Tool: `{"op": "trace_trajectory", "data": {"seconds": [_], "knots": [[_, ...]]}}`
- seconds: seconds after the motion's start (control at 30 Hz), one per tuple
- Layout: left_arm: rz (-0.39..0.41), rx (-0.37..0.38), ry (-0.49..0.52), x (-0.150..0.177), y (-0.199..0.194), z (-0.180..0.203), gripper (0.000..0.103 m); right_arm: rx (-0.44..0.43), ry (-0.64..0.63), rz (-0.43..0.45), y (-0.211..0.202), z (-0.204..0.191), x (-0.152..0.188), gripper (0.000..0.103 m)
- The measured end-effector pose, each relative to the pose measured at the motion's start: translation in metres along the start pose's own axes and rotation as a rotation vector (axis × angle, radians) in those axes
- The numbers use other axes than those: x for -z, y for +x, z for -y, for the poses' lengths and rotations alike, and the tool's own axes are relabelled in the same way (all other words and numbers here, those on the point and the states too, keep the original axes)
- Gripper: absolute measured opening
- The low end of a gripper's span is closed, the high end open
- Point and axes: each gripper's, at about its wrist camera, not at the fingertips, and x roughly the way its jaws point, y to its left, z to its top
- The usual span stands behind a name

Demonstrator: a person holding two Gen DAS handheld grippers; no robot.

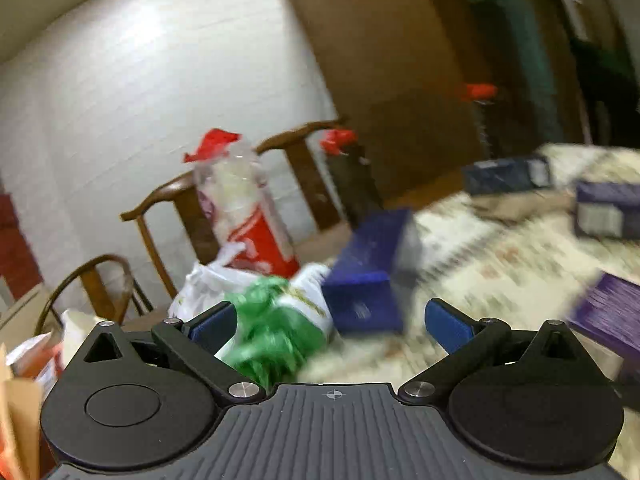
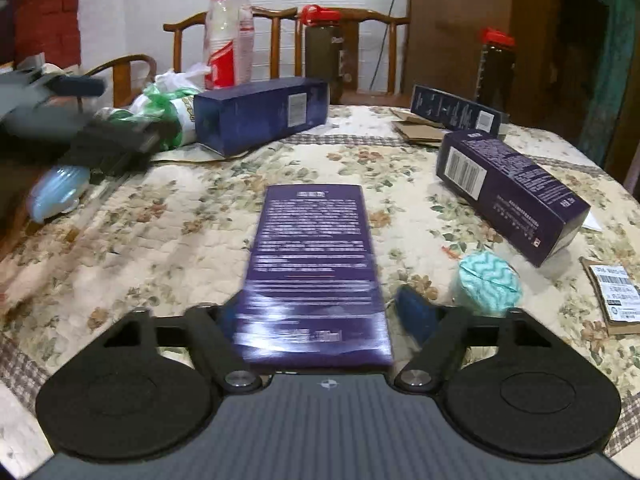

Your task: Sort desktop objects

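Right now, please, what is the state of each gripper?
Left gripper: open wide, holding nothing.
Right gripper: around the purple box; one pad stands clear of it, so a firm grip cannot be told.

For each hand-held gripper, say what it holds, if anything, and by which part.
Left hand-held gripper: open, holding nothing. Right hand-held gripper: the purple box lies between its jaws at the near end; whether they grip cannot be told.

A home dining room: floral quilted tablecloth [image 2: 160, 216], wooden chairs [image 2: 276, 40], a wooden cabinet [image 2: 460, 20].
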Motion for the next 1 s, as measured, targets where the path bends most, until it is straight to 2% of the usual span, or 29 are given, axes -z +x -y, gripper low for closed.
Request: {"op": "trace_trajectory", "data": {"seconds": [0.03,0.2,0.3,0.43,0.53,0.6,0.63,0.67,0.7,0.73,0.8,0.87,1.0], "knots": [[-0.018,-0.007,-0.007,-0.004,0.01,-0.001,0.103,0.009,-0.008,0.003,-0.001,0.0,0.0,0.067],[-0.076,-0.08,-0.016,-0.019,0.06,0.003,0.103,0.002,-0.012,0.0,0.0,0.002,-0.001,0.07],[-0.111,-0.07,-0.048,-0.021,0.08,0.007,0.103,0.002,-0.003,-0.008,0.003,0.004,-0.004,0.074],[-0.152,-0.029,-0.112,-0.018,0.1,0.011,0.103,0.026,0.02,-0.016,0.01,-0.001,-0.009,0.089],[-0.123,-0.034,-0.105,-0.012,0.107,0.015,0.103,0.045,0.028,-0.004,0.014,-0.004,-0.009,0.091],[-0.098,-0.009,-0.093,-0.01,0.11,0.017,0.103,0.047,0.026,0.0,0.015,-0.005,-0.01,0.089],[-0.086,0.011,-0.093,-0.01,0.11,0.018,0.102,0.042,0.019,0.003,0.015,-0.005,-0.01,0.082],[-0.073,0.033,-0.097,-0.009,0.11,0.018,0.088,0.025,0.015,0.008,0.014,-0.005,-0.01,0.069],[-0.069,0.071,-0.109,-0.009,0.111,0.017,0.076,0.02,0.011,0.012,0.013,-0.006,-0.011,0.066],[-0.072,0.101,-0.127,-0.008,0.112,0.016,0.075,0.019,0.008,0.011,0.013,-0.007,-0.012,0.066],[-0.092,0.185,-0.158,-0.008,0.115,0.013,0.066,0.015,0.006,0.01,0.013,-0.006,-0.012,0.066],[-0.094,0.273,-0.189,-0.007,0.114,0.012,0.064,0.005,0.021,0.01,0.012,-0.003,-0.012,0.066],[-0.079,0.304,-0.143,-0.004,0.102,0.024,0.063,0.011,0.046,0.02,0.008,0.001,-0.008,0.066]]}}
